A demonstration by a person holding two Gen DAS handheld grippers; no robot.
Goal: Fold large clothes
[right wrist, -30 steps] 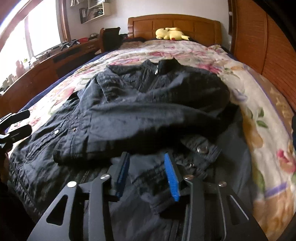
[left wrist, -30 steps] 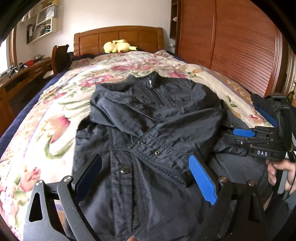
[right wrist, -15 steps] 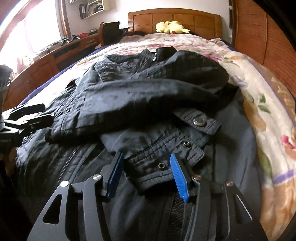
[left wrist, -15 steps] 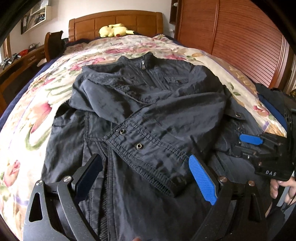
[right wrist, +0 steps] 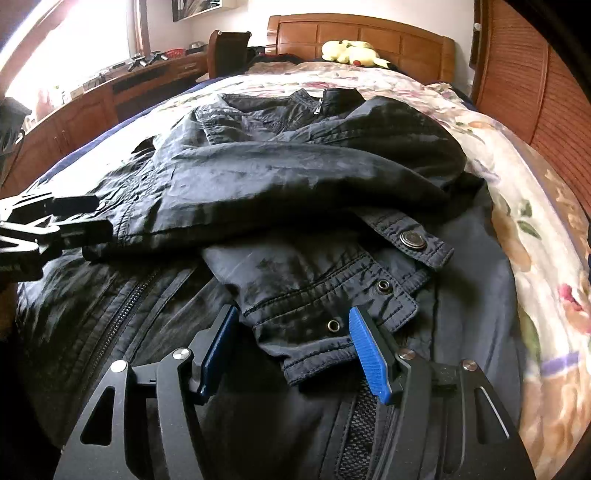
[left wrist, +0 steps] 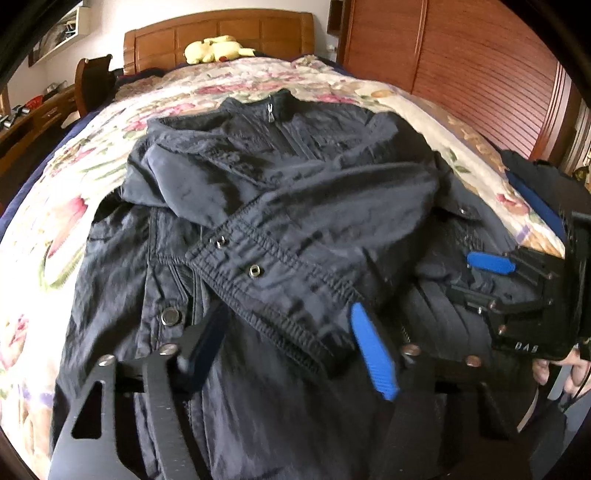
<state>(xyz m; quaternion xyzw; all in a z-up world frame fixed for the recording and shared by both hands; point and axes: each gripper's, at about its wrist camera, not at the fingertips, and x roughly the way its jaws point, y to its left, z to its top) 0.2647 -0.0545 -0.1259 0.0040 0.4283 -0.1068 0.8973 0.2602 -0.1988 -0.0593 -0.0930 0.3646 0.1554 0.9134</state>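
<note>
Both my grippers, left gripper (left wrist: 291, 343) and right gripper (right wrist: 295, 350), dropped closer with jaws open, so next I'd pinch the jacket (left wrist: 295, 206) hem at 6 o'clock evenly.

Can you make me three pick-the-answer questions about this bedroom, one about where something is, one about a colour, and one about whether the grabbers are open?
1. Where is the yellow plush toy?
A. by the headboard
B. on the jacket
C. on the floor

2. What colour are the pads on the gripper fingers?
A. red
B. blue
C. green

3. How do the left gripper and right gripper stand?
A. both shut on a sleeve
B. one open, one shut
C. both open, holding nothing

Answers:
1. A, the toy lies at the far end of the bed, against the wooden headboard.
2. B, the pads are bright blue in both views.
3. C, each pair of fingers is spread wide over the dark jacket, with cloth lying loose between them, not pinched.
</note>
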